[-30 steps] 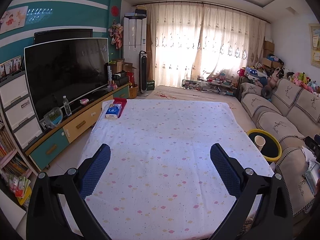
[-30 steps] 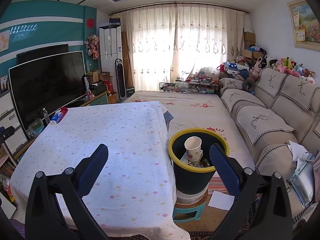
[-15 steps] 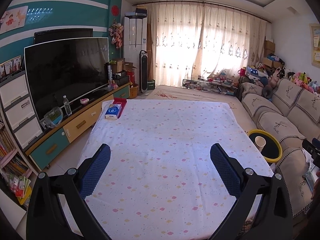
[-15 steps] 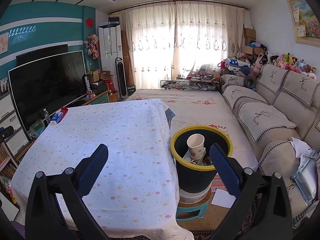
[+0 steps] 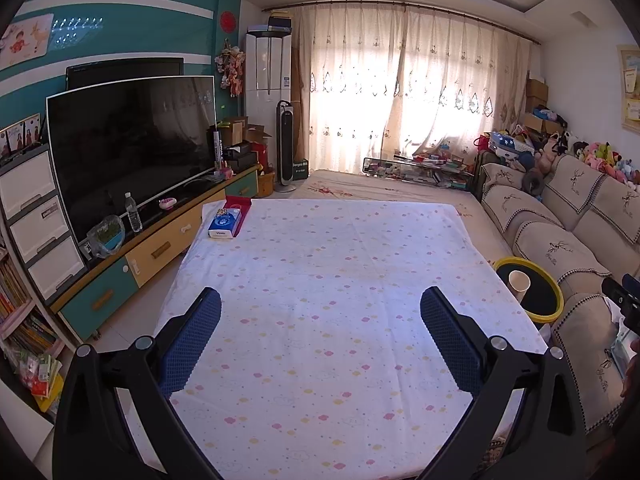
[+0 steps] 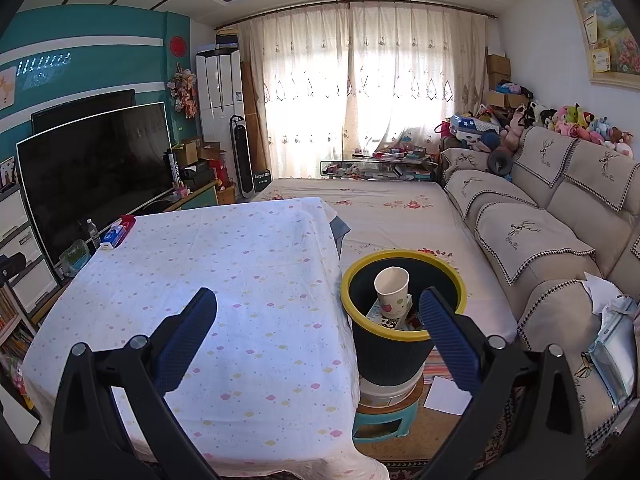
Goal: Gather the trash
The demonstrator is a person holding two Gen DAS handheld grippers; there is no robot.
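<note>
A dark trash bin with a yellow rim stands on a small stool right of the table. A paper cup and other trash lie in it. The bin also shows in the left wrist view with the cup. My left gripper is open and empty above the table with the spotted white cloth. My right gripper is open and empty over the table's right edge, close to the bin. The table also shows in the right wrist view.
A blue tissue box beside a red box sits at the table's far left corner. A TV on a low cabinet runs along the left. A sofa stands on the right, with papers on its near arm. A sheet of paper lies on the floor.
The right gripper's view has shifted slightly left and down, so the bin now sits nearer its right finger. The left gripper has barely moved.
</note>
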